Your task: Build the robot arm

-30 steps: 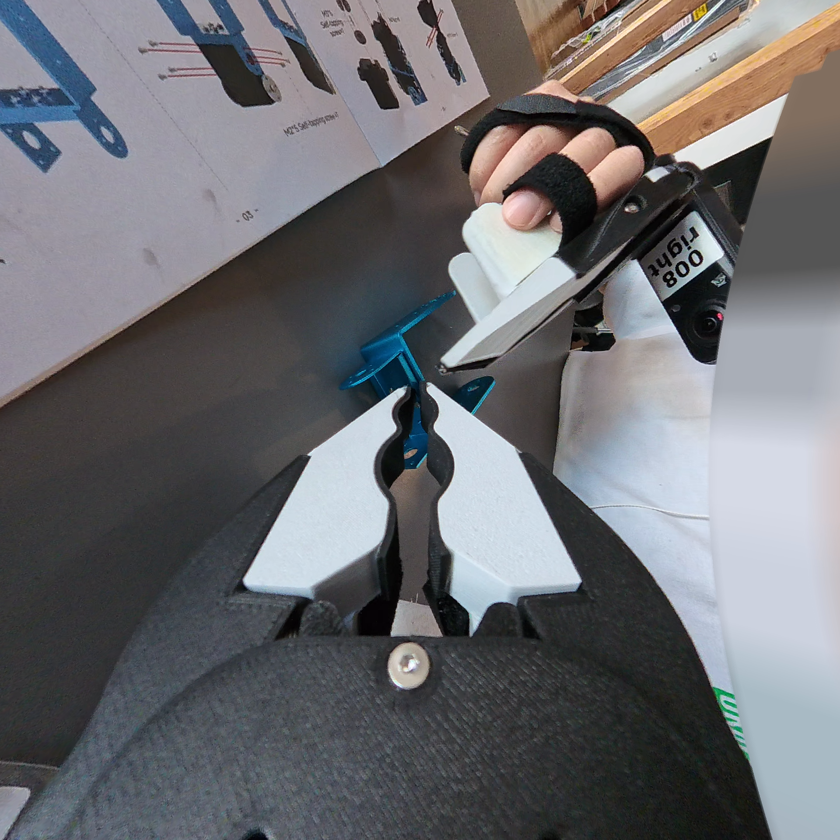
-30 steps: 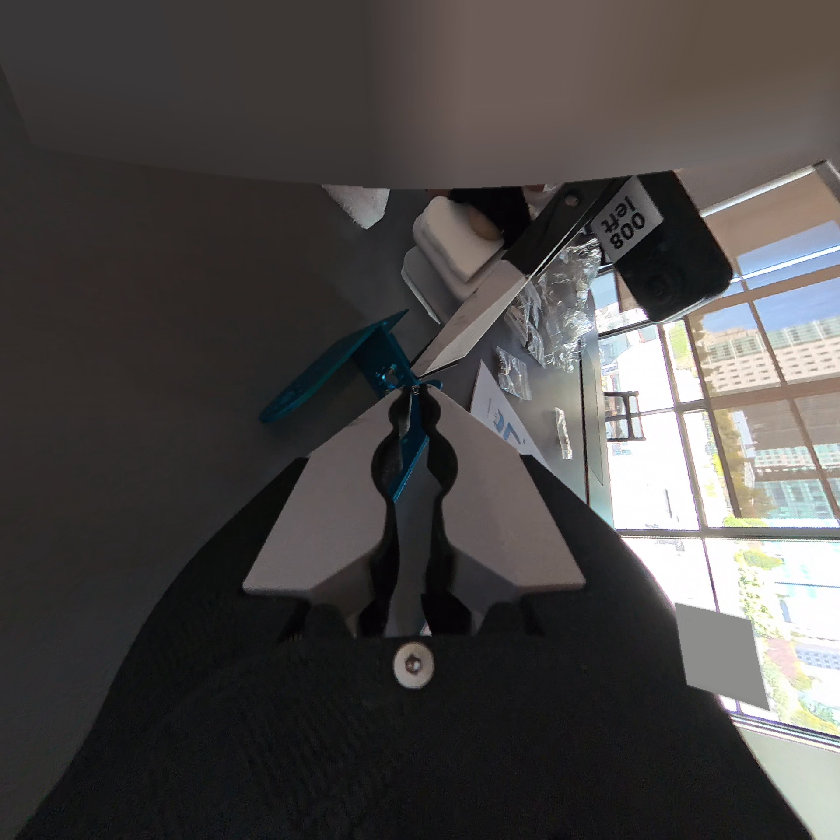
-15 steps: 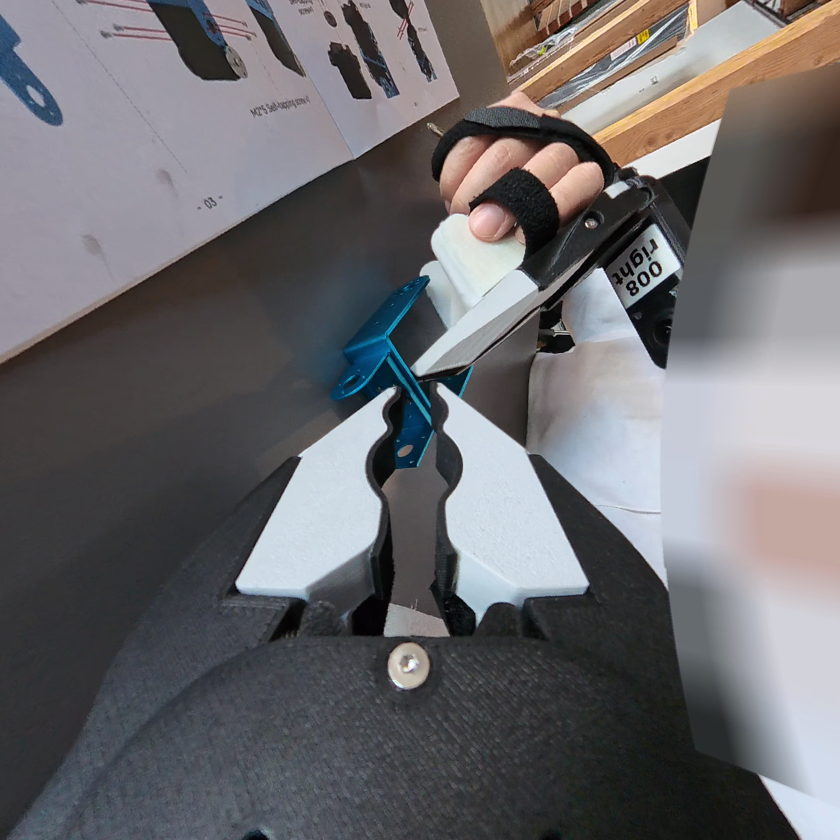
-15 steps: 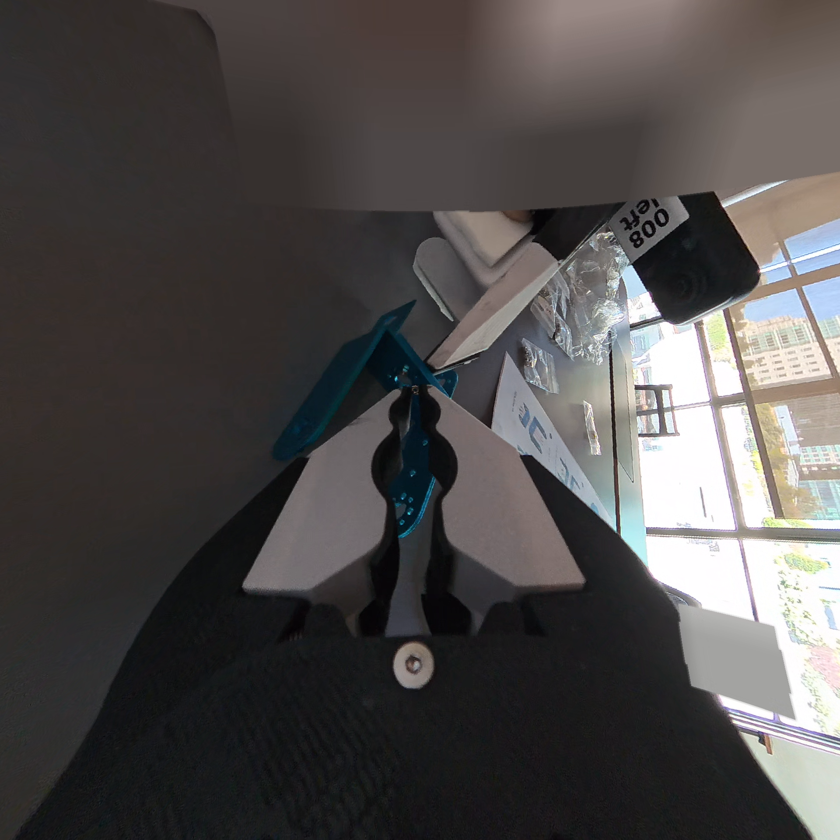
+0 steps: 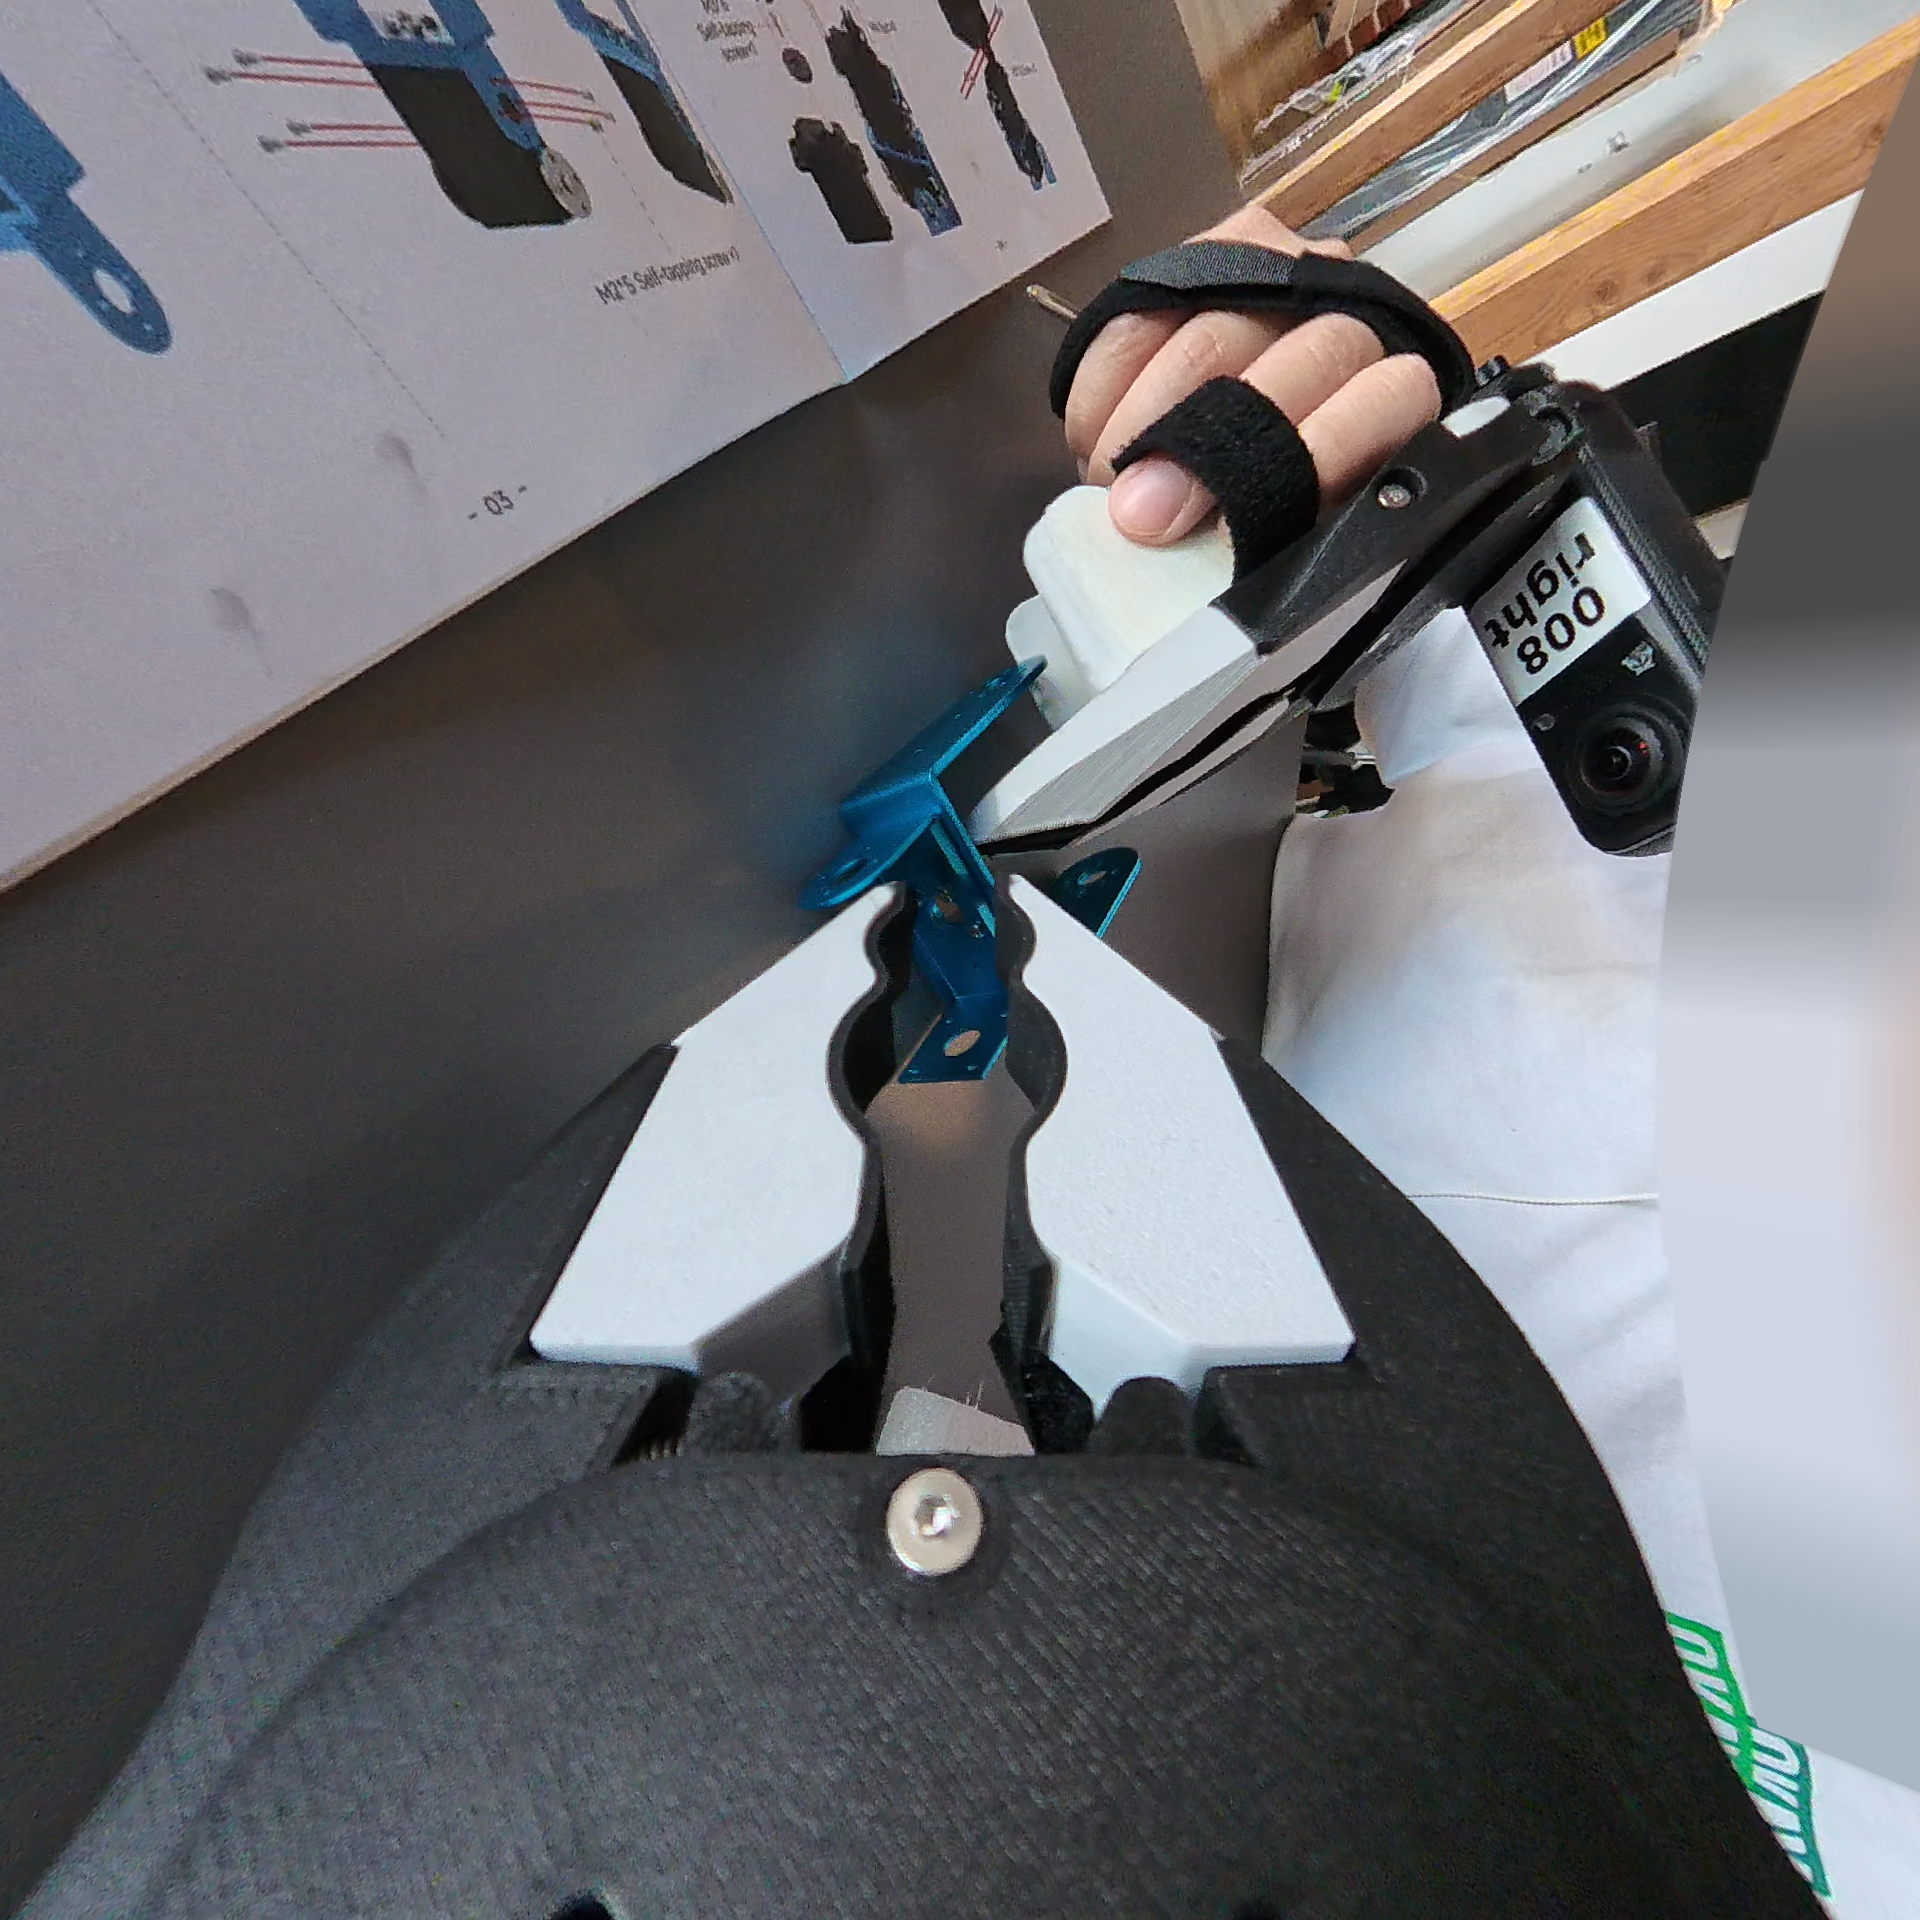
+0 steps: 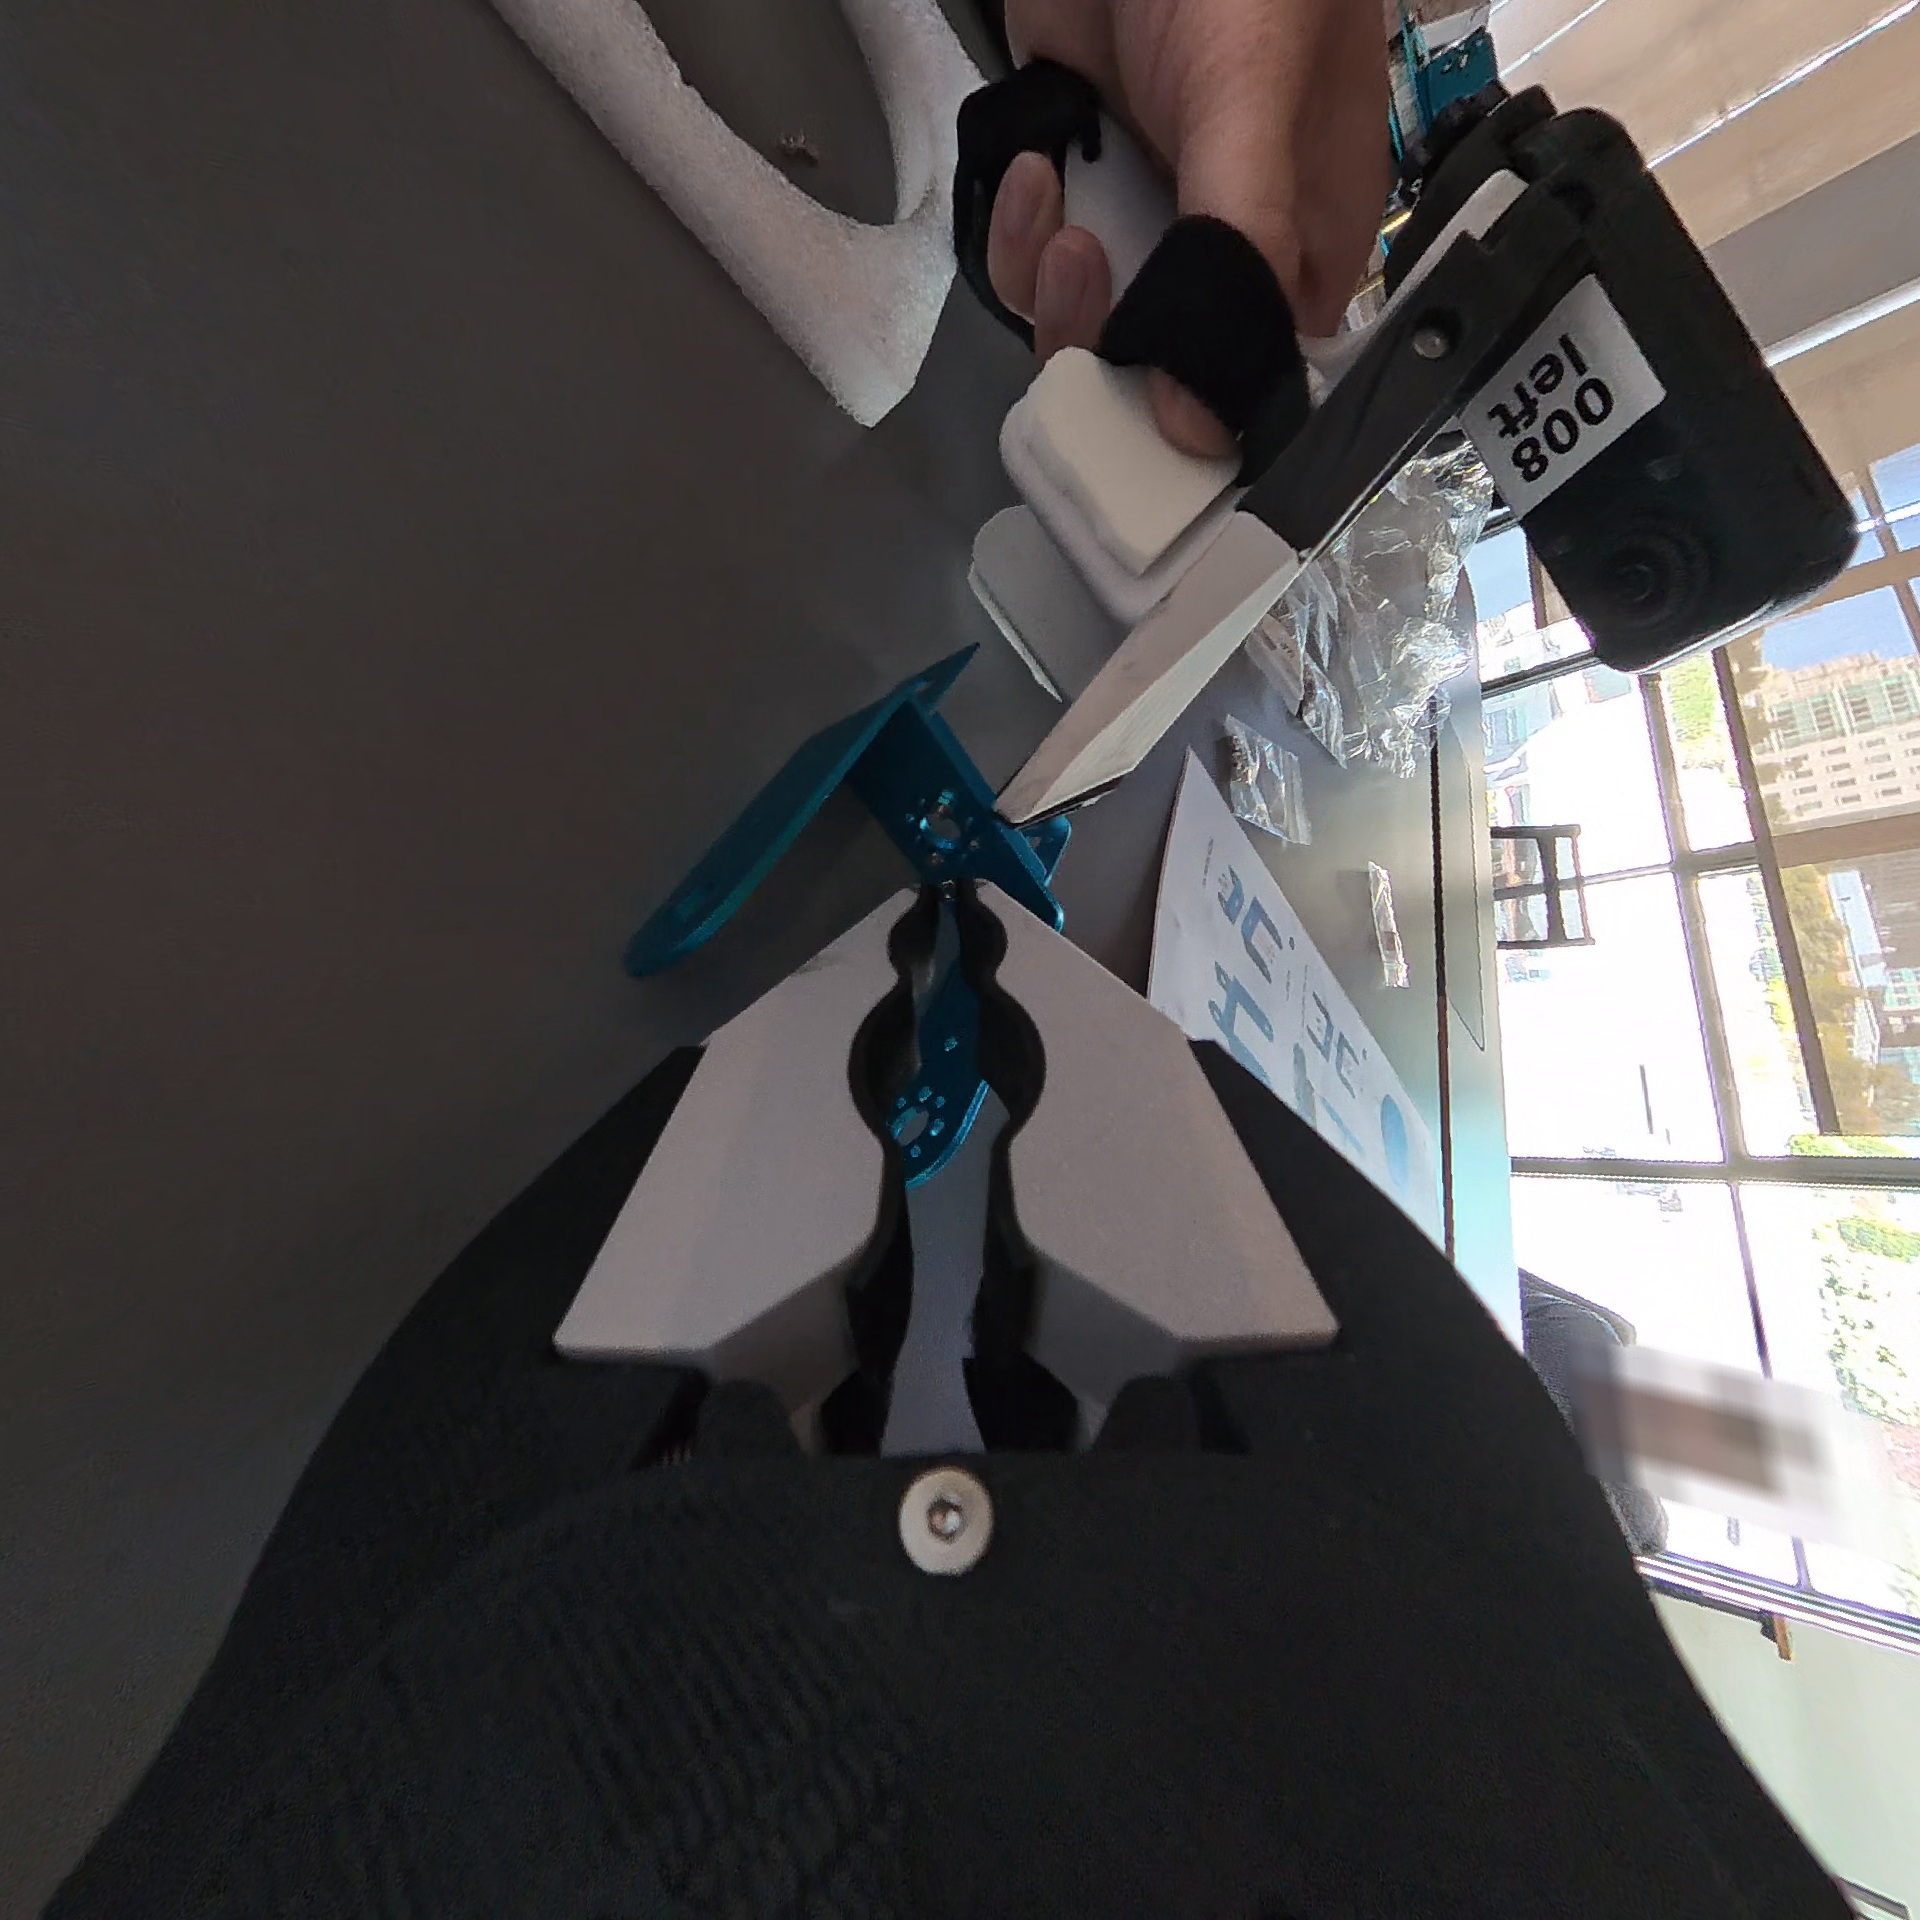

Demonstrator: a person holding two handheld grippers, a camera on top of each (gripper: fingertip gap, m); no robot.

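My left tool [image 5: 948,914] and right tool [image 6: 951,896] were both clamped on the blue bracket assembly [image 5: 914,821], above the grey surface [image 5: 436,935].

- A metal bracket [image 5: 940,831] sits between the tips of both grippers, above the table [image 5: 416,935].
- Instruction sheets [image 5: 312,364] lie on the table behind the bracket.

Bare dark grey tabletop [image 5: 436,935] lies open to the left of the blue perforated metal bracket [image 5: 914,810]. Far left, white printed instruction sheets [image 5: 343,343] cover it. On the right, crinkled clear plastic bags [image 6: 1382,644] and another sheet crowd the surface.
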